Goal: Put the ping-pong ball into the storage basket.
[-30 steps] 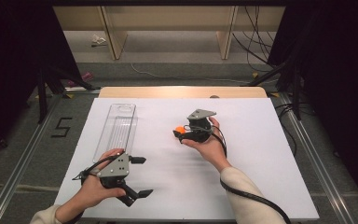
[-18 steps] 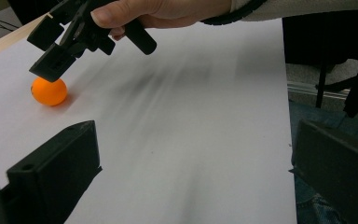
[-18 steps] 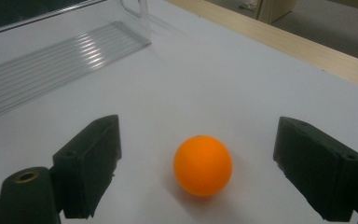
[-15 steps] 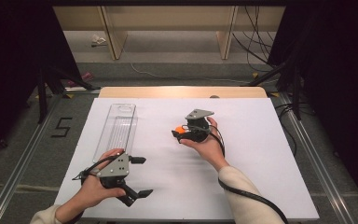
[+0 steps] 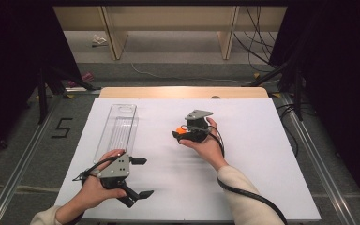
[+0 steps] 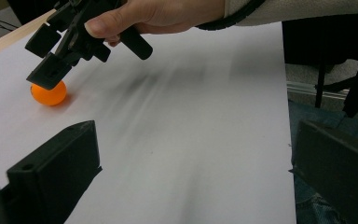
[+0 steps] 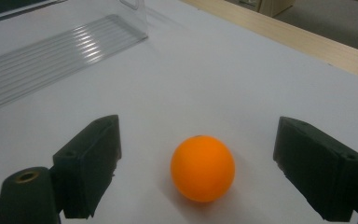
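An orange ball rests on the white table, just left of centre. My right gripper is open around it, held low and pointing left. In the right gripper view the ball sits between the two spread jaws and touches neither. My left gripper stands open near the front left edge with nothing between its jaws. The left gripper view shows the ball far off at the left, with the right gripper over it.
A long clear plastic tray lies empty along the table's left side, just behind my left hand. In the right gripper view the tray shows beyond the ball. A wooden strip borders the far edge.
My right gripper has edged slightly left, closing in around the ball. The left gripper and the tray have not moved.
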The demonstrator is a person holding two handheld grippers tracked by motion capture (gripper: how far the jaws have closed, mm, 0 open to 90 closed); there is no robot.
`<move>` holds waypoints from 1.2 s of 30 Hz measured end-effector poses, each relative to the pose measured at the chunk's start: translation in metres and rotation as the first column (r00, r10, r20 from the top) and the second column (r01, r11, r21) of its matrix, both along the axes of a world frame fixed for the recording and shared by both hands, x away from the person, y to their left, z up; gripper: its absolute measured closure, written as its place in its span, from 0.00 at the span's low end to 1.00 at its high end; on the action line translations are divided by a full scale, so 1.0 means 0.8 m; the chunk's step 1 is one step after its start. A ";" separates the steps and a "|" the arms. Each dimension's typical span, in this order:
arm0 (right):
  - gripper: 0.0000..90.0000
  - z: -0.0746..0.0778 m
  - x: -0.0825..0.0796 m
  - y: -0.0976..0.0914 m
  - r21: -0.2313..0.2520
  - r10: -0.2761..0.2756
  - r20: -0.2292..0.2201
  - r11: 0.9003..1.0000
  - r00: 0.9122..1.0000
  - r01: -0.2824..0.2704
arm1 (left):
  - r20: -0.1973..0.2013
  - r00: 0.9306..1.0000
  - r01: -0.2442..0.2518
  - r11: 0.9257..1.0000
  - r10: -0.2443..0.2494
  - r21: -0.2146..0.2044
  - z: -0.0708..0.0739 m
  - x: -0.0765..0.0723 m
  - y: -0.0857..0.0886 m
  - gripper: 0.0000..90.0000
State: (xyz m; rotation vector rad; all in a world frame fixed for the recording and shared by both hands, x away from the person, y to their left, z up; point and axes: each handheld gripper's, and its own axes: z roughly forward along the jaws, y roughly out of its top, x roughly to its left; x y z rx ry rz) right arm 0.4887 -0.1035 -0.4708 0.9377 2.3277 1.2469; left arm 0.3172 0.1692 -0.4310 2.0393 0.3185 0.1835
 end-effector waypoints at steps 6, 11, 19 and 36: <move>0.18 -0.005 0.003 0.002 -0.011 -0.001 -0.011 1.000 1.000 0.000 | -0.001 1.000 0.000 1.000 0.000 0.000 0.000 0.000 0.000 0.01; 0.18 -0.006 0.006 0.002 -0.012 -0.004 -0.016 1.000 1.000 0.003 | -0.001 1.000 0.000 1.000 0.000 -0.001 0.000 0.000 0.000 0.01; 0.18 -0.011 0.010 0.003 -0.030 -0.008 -0.031 1.000 0.999 0.007 | -0.002 1.000 0.000 1.000 0.000 -0.002 0.000 0.000 0.000 0.01; 0.18 -0.021 0.018 0.006 -0.060 -0.011 -0.057 0.998 0.998 0.008 | -0.002 1.000 0.003 1.000 -0.003 -0.001 0.000 0.000 0.000 0.01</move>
